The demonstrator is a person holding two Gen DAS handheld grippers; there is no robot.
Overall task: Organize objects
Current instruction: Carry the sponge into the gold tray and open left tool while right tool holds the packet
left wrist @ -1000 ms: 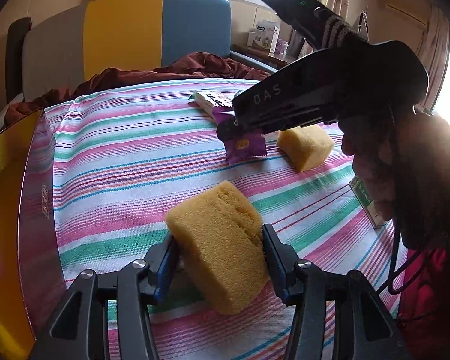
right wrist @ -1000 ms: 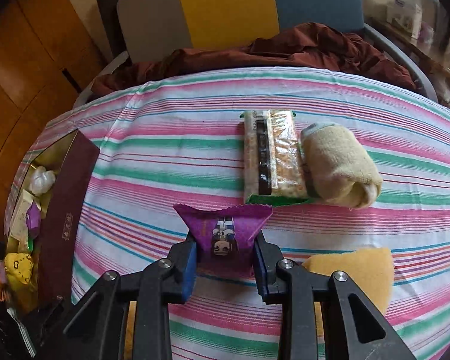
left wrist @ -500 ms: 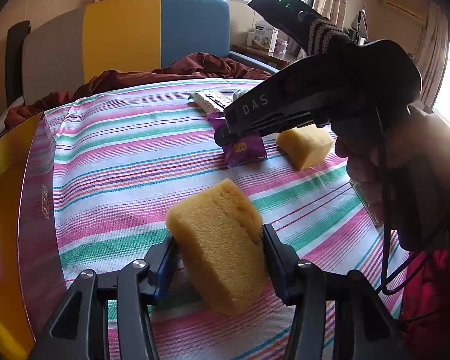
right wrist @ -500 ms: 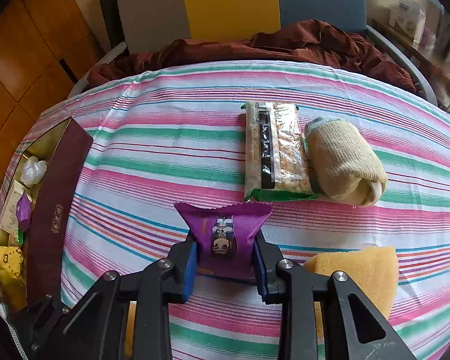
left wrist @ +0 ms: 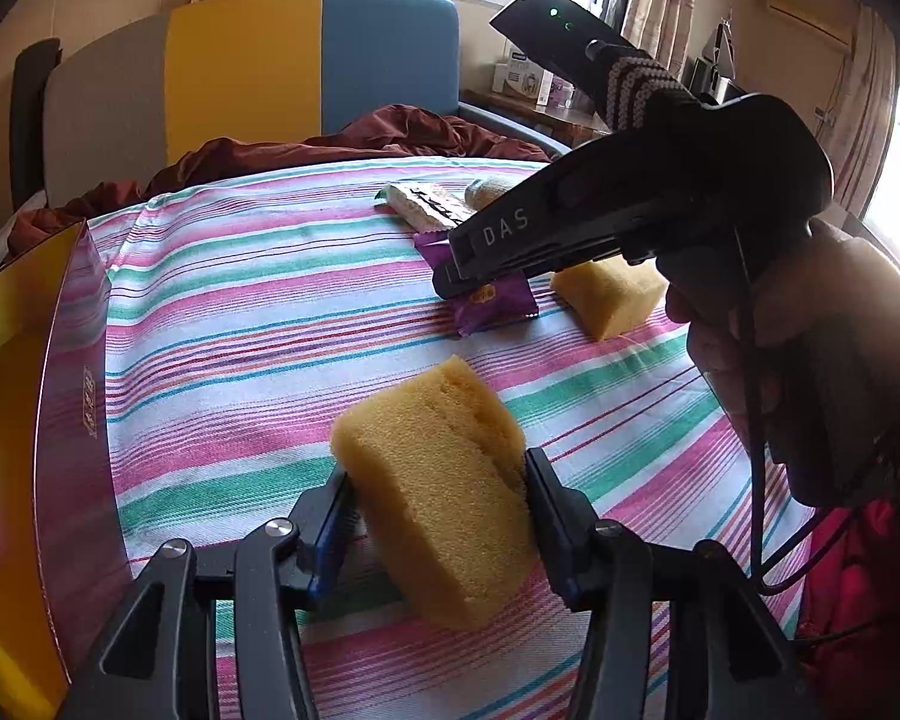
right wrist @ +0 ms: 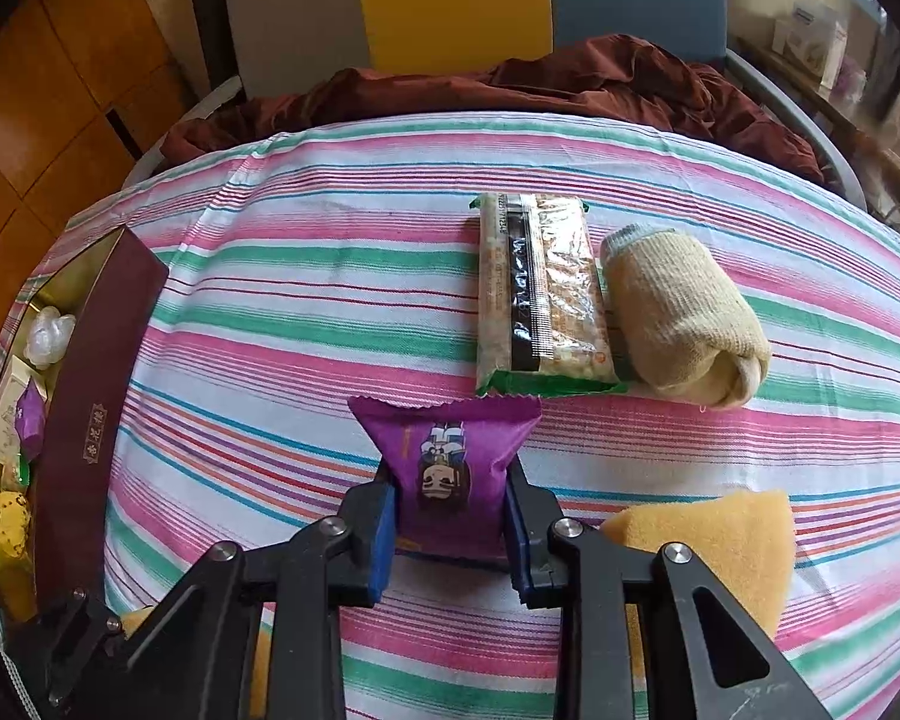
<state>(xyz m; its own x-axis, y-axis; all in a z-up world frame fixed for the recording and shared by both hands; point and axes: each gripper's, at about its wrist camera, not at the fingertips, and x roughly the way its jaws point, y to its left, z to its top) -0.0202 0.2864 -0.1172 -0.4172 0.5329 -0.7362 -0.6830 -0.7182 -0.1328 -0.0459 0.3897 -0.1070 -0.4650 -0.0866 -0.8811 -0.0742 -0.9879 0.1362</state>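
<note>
The tabletop (right wrist: 342,276) carries a striped cloth, and a dark red box (right wrist: 84,420) with small things inside stands at its left edge. The left tongs (left wrist: 438,498) grip a yellow sponge (left wrist: 438,480) by its two long sides, just above the cloth; it is light and soft (the pads sink in a little), so a middle hold seems best. The right tongs (right wrist: 450,522) are closed on a purple snack packet (right wrist: 450,462), low over the cloth. The packet looks light, slippery and crushable, so gripping its sides probably suits it.

Striped tablecloth (right wrist: 306,276) bears snack bar (right wrist: 537,294), rolled sock (right wrist: 684,318), box (right wrist: 84,414).
</note>
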